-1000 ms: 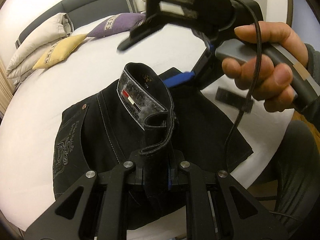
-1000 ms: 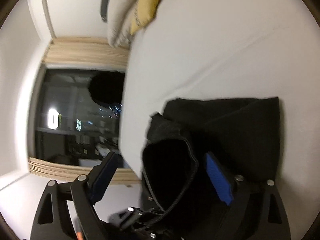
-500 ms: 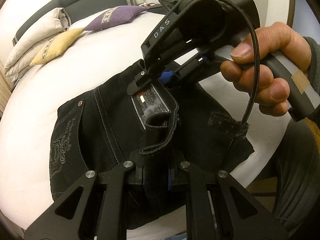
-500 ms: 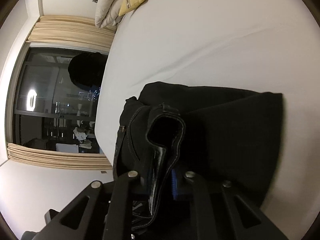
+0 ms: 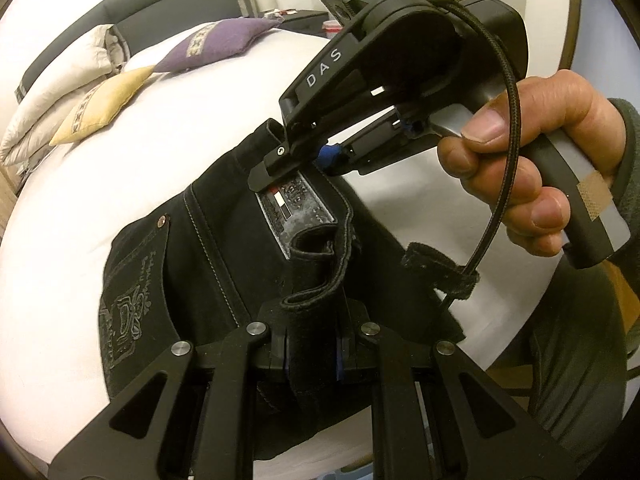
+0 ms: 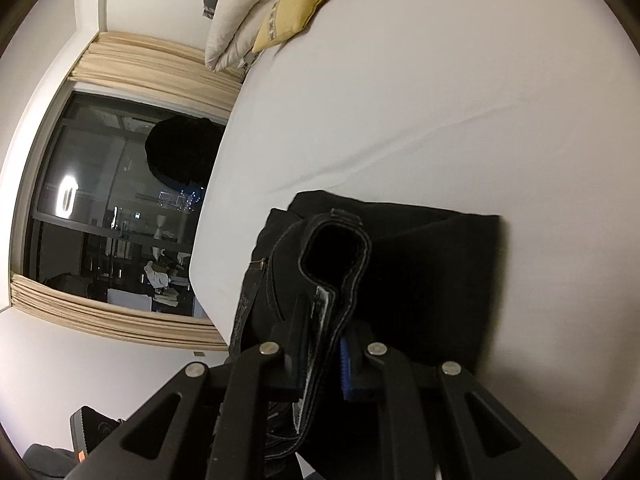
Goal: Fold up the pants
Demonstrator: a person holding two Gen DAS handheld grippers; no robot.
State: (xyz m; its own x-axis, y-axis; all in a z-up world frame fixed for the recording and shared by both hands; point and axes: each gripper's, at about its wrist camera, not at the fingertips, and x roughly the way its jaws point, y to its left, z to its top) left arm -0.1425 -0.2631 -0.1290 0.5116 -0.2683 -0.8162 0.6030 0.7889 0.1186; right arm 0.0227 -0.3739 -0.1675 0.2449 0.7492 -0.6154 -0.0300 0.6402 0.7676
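Note:
Black pants point(image 5: 208, 264) lie folded on the white bed point(image 5: 132, 160) near its front edge, back pocket embroidery facing up. My left gripper point(image 5: 312, 356) is shut on the pants' waistband at the near end. My right gripper point(image 5: 296, 164) is shut on the same waistband further along, by the grey label point(image 5: 296, 208), held by a hand. In the right wrist view the right gripper point(image 6: 324, 364) pinches the raised waistband, and the rest of the pants point(image 6: 420, 264) lie flat on the bed point(image 6: 440, 80) beyond it.
Beige, yellow point(image 5: 96, 108) and purple point(image 5: 216, 44) pillows lie at the head of the bed by a grey headboard. A dark window with curtains point(image 6: 108, 216) is beside the bed. The person's leg point(image 5: 576, 360) stands at the bed's edge.
My right gripper came down from above the pants, closed on the waistband by the label and stays clamped there. My left gripper kept its grip on the waistband.

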